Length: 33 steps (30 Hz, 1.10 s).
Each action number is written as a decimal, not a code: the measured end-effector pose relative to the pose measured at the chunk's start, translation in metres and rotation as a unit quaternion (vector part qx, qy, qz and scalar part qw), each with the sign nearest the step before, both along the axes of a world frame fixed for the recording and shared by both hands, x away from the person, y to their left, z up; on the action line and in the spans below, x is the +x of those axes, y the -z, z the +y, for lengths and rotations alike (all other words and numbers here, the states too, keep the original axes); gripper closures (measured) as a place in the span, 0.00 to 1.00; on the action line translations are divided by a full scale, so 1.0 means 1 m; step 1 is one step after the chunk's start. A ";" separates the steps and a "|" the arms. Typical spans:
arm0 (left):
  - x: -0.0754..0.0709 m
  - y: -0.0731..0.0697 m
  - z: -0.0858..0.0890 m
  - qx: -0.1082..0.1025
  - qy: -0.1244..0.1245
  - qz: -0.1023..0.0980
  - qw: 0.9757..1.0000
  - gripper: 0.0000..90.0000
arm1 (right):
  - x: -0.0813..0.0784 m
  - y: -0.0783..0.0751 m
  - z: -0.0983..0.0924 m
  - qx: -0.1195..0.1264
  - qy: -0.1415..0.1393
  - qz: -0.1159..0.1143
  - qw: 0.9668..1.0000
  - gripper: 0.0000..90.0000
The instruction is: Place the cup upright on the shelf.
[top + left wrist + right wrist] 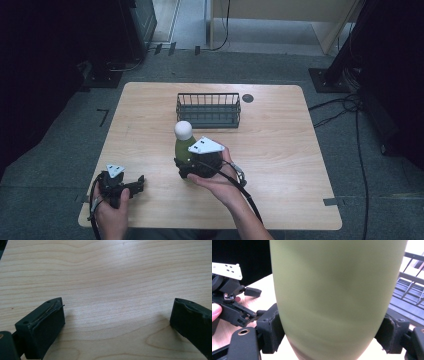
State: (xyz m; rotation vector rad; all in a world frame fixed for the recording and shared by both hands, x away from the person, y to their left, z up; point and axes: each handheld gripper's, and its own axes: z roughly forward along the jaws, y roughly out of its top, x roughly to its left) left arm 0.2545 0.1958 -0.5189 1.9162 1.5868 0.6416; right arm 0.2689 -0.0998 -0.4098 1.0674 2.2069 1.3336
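Note:
An olive-green bottle (182,150) with a round white cap (183,130) stands upright near the middle of the wooden table (285,150). My right gripper (184,168) is shut on its lower body, a hand behind it. Up close in the right gripper view, the bottle (337,290) sits between the two pads (270,330), and both press against its sides. My left gripper (139,183) rests low at the table's front left, open. In the left gripper view its jaws (117,312) stand wide apart over bare wood.
A dark wire basket (208,110) stands behind the bottle toward the far edge; its bars (409,287) appear at the right of the right gripper view. A small black disc (247,98) lies beside it. Cables trail off the front edge.

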 end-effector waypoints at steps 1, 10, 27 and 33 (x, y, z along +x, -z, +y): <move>0.000 0.000 0.000 0.000 0.000 0.000 1.000 0.00 | 0.001 -0.001 -0.001 0.001 0.001 0.001 1.000 0.23; 0.000 0.000 0.000 0.000 0.000 0.000 1.000 0.00 | 0.012 -0.013 -0.011 0.006 0.011 -0.002 1.000 0.23; 0.000 0.000 0.000 0.000 0.000 0.001 1.000 0.00 | 0.041 -0.043 -0.029 0.005 0.037 -0.017 0.999 0.23; 0.000 0.000 0.000 0.000 0.000 0.001 1.000 0.00 | 0.052 -0.054 -0.035 0.005 0.047 -0.021 0.999 0.23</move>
